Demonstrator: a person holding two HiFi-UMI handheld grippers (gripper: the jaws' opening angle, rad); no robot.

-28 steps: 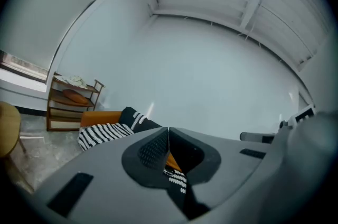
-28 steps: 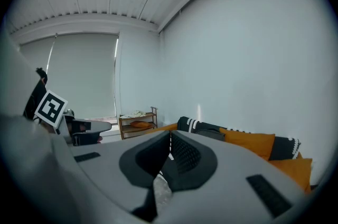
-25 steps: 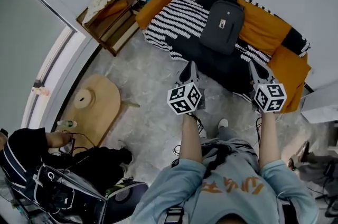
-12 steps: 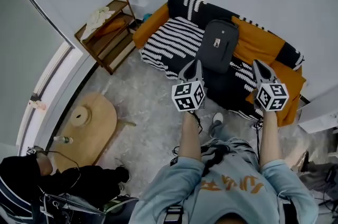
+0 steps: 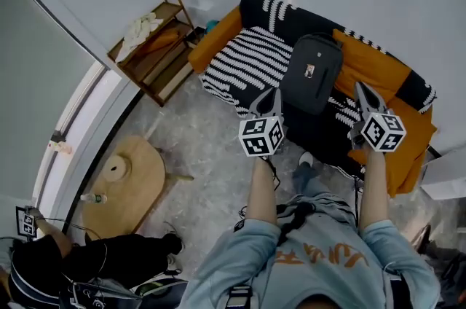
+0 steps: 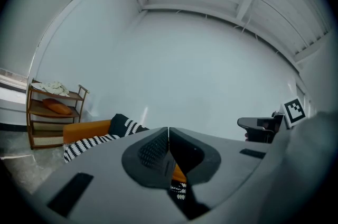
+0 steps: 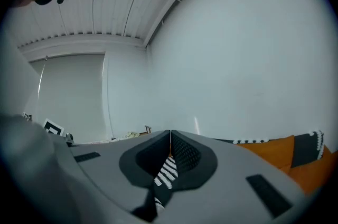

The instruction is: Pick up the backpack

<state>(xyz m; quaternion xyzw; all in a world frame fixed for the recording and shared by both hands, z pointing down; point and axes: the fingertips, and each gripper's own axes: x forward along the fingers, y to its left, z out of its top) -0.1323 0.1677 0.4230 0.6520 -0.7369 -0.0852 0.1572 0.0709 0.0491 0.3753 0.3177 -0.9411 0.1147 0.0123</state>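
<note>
A dark grey backpack lies flat on the orange sofa, on top of a black and white striped blanket. In the head view my left gripper hangs just left of the backpack's near end, jaws shut and empty. My right gripper is to the backpack's right, over the sofa, also shut with nothing in it. Both point roughly level toward the white wall. The left gripper view shows its shut jaw tips above the sofa; the right gripper view shows the right gripper shut too.
A wooden shelf rack with cloth on it stands left of the sofa. A round wooden table is on the marble floor at left. Another person crouches with equipment at the bottom left. Cables trail by my feet.
Both grippers have moved forward toward the sofa and now flank the backpack's near end. The person at the bottom left has shifted further out of view.
</note>
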